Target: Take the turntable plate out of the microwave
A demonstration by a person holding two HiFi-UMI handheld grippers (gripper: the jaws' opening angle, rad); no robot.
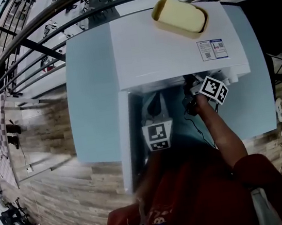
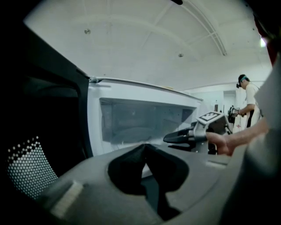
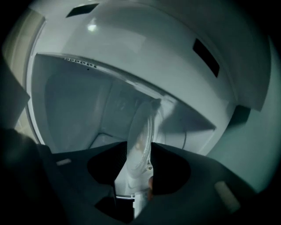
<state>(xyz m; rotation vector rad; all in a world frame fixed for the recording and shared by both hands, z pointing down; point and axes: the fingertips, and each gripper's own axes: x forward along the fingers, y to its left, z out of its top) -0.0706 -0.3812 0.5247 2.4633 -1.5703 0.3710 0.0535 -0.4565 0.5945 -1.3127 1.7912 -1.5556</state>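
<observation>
The white microwave point(image 1: 173, 47) stands on a pale blue table point(image 1: 94, 116), its door point(image 1: 126, 137) swung open to the left. In the right gripper view the glass turntable plate point(image 3: 140, 132) shows edge-on and tilted inside the cavity. My right gripper point(image 3: 139, 147) is shut on its near rim, with both pads against the glass. In the head view that gripper point(image 1: 191, 84) reaches under the microwave's top edge, so the plate is hidden there. My left gripper point(image 2: 145, 147) is shut and holds nothing. It hangs in front of the open cavity point(image 2: 145, 121), just left of the right gripper point(image 2: 180, 137).
A yellow lidded dish point(image 1: 179, 15) rests on top of the microwave. The open door's dotted window point(image 2: 26, 167) is close on the left of the left gripper. A person point(image 2: 248, 94) stands far off at the right. Dark railings point(image 1: 27, 42) run beyond the table.
</observation>
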